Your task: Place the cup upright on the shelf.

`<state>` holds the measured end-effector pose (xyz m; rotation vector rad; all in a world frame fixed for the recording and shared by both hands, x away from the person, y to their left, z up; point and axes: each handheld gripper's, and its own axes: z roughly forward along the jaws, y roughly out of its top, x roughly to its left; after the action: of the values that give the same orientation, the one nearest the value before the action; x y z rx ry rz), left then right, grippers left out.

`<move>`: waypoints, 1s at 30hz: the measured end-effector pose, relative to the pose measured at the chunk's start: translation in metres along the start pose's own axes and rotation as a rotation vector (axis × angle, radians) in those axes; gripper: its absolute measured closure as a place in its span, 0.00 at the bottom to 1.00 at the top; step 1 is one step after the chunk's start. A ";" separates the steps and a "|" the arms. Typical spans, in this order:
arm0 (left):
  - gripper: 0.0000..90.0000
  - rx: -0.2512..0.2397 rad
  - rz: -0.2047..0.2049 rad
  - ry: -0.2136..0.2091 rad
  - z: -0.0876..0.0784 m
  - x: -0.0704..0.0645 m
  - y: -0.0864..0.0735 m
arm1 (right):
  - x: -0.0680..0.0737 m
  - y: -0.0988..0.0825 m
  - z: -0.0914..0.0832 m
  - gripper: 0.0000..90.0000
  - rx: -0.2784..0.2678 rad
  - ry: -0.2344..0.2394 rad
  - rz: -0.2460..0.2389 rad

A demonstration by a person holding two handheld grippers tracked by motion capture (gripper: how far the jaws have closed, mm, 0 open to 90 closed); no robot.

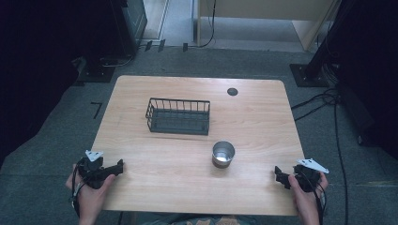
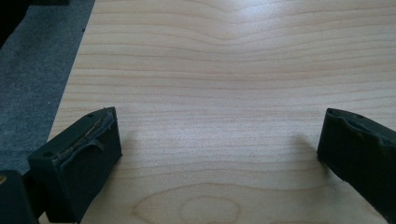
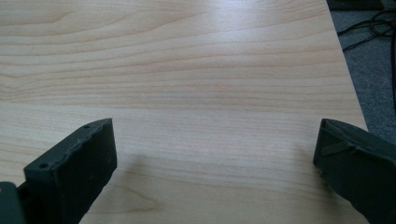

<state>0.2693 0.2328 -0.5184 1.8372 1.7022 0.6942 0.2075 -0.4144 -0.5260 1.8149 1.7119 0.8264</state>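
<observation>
High view: both claws wait released at the near bench corners
Left claw and right claw point inward; steel cup between them, wire basket beyond

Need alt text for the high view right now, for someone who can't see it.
A wooden table holds a black wire basket and, nearer the person, a small metal cup. The left gripper and right gripper rest at the near corners, each in a hand, away from both objects.

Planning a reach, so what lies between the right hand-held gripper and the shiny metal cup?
Nothing: in the high view, bare wooden table separates the right hand-held gripper from the shiny metal cup.
</observation>
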 end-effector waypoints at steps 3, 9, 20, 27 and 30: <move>0.00 0.000 0.000 0.000 0.000 0.000 0.000 | -0.001 0.000 -0.001 0.00 -0.010 -0.001 0.004; 0.00 0.000 0.000 0.000 0.000 0.000 0.000 | -0.004 0.004 -0.007 0.00 -0.034 -0.011 0.046; 0.00 -0.001 0.000 0.000 0.000 0.000 0.000 | 0.029 0.029 -0.018 0.00 -0.085 0.035 -0.004; 0.00 0.000 0.000 0.000 0.000 0.000 0.000 | 0.043 0.048 -0.028 0.00 -0.140 0.111 -0.008; 0.00 0.000 0.000 0.000 0.000 0.000 0.000 | 0.052 0.056 -0.031 0.00 -0.151 0.137 -0.027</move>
<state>0.2693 0.2327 -0.5184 1.8367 1.7023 0.6944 0.2248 -0.3683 -0.4597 1.6654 1.7038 1.0599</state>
